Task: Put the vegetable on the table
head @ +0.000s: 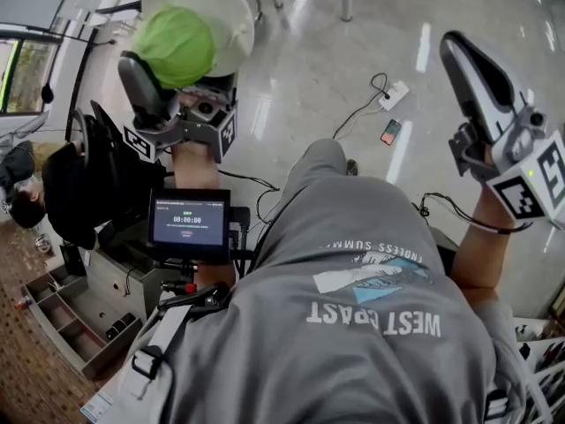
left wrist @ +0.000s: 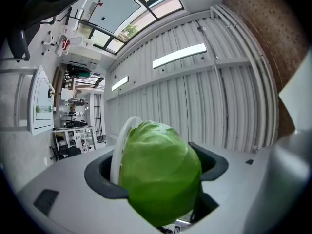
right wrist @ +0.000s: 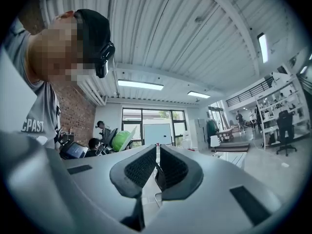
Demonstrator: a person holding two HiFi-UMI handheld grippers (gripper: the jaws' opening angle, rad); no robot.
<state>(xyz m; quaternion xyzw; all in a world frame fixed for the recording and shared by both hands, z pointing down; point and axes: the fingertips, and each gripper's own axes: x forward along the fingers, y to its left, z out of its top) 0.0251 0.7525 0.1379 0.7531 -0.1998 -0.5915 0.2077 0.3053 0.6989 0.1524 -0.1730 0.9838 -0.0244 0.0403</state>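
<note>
A round green cabbage [head: 177, 44] is held up in the air by my left gripper [head: 181, 71], which tilts upward. In the left gripper view the cabbage [left wrist: 161, 177] fills the gap between the dark jaws, and my left gripper [left wrist: 156, 174] is shut on it. A white plate [left wrist: 118, 147] stands on edge between the cabbage and the left-hand jaw; in the head view the plate [head: 225, 7] shows behind the cabbage. My right gripper [head: 466, 56] is raised at the right, apart from both. Its ribbed pads meet at the tips with nothing between them [right wrist: 157, 154]. No table shows.
A small screen [head: 189, 223] hangs at the person's chest. On the glossy floor lie a power strip [head: 394, 95] with its cable and a phone [head: 390, 132]. A grey compartment tray [head: 60, 314] sits at lower left, beside a seated person [head: 40, 184].
</note>
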